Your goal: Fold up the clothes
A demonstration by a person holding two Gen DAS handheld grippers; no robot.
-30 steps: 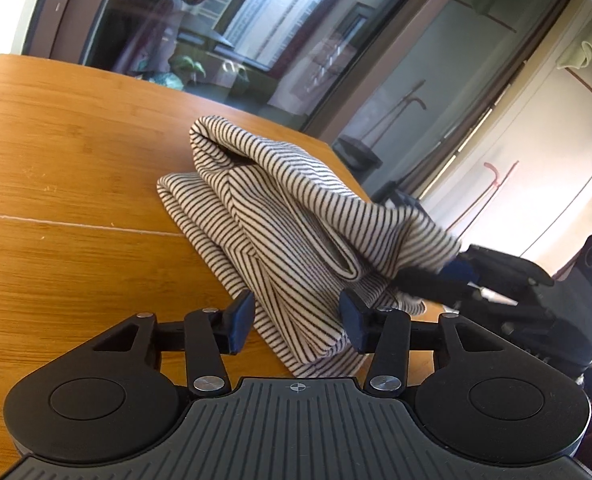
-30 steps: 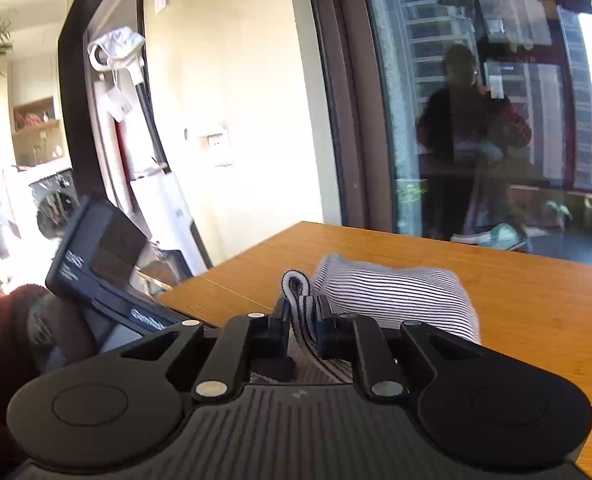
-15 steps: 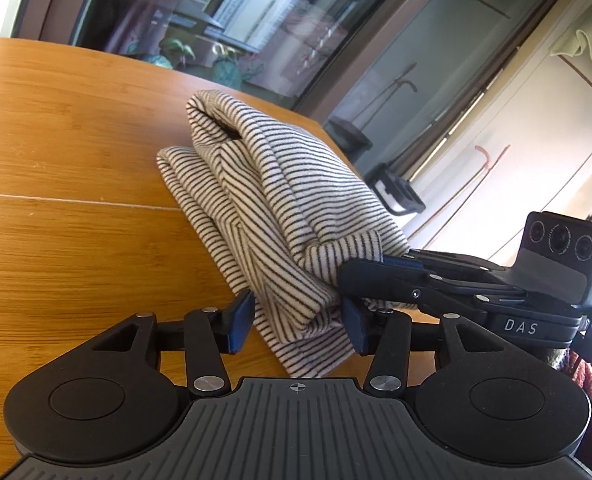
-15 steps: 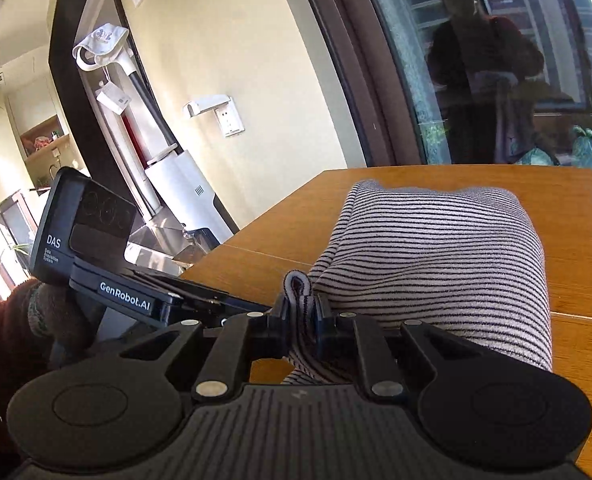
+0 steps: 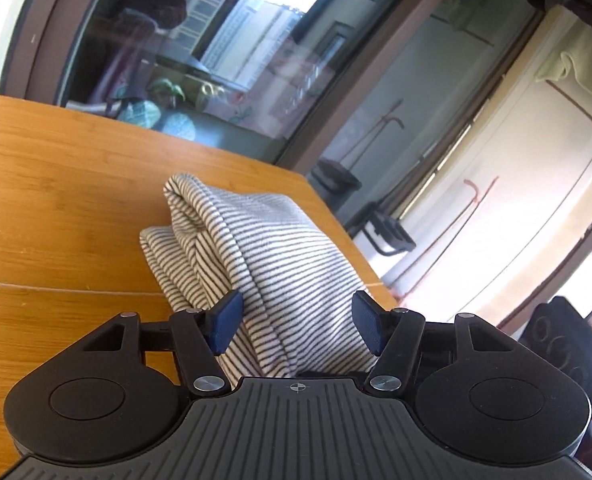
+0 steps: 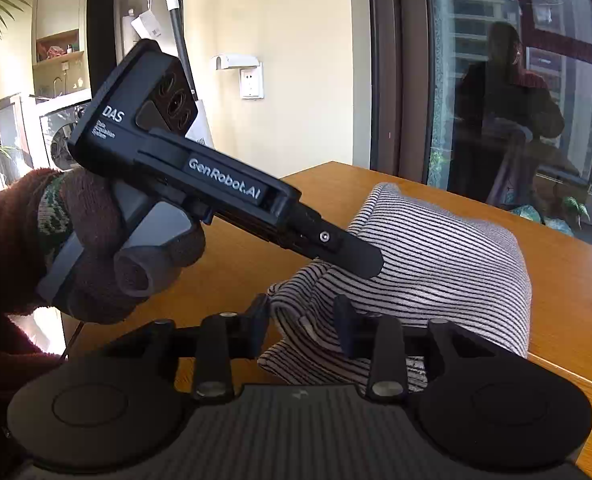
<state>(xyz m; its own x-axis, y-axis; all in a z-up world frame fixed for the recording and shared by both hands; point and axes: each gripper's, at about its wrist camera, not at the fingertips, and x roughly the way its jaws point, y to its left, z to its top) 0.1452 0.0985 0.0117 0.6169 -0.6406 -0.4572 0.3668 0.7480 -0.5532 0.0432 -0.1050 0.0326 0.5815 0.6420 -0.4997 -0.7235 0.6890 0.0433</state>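
Observation:
A black-and-white striped garment [image 5: 263, 264] lies folded in a thick bundle on the wooden table [image 5: 55, 208]. My left gripper [image 5: 296, 324] is open, its blue pads either side of the bundle's near end, above it. In the right wrist view the same garment [image 6: 436, 264] lies ahead, and my right gripper [image 6: 302, 324] is open around its loose folded corner. The left gripper's body also shows in the right wrist view [image 6: 223, 192], held by a gloved hand, its fingers resting on top of the cloth.
The garment lies near the table's corner [image 5: 296, 176]; the edge drops off just right of it. A large window [image 6: 516, 80] runs behind the table. A wall socket [image 6: 251, 84] and appliances stand beyond the table's left edge.
My right gripper has opened and let go of the garment's folded edge. My left gripper has opened wider and risen over the bundle. The bundle now rests flat on the table.

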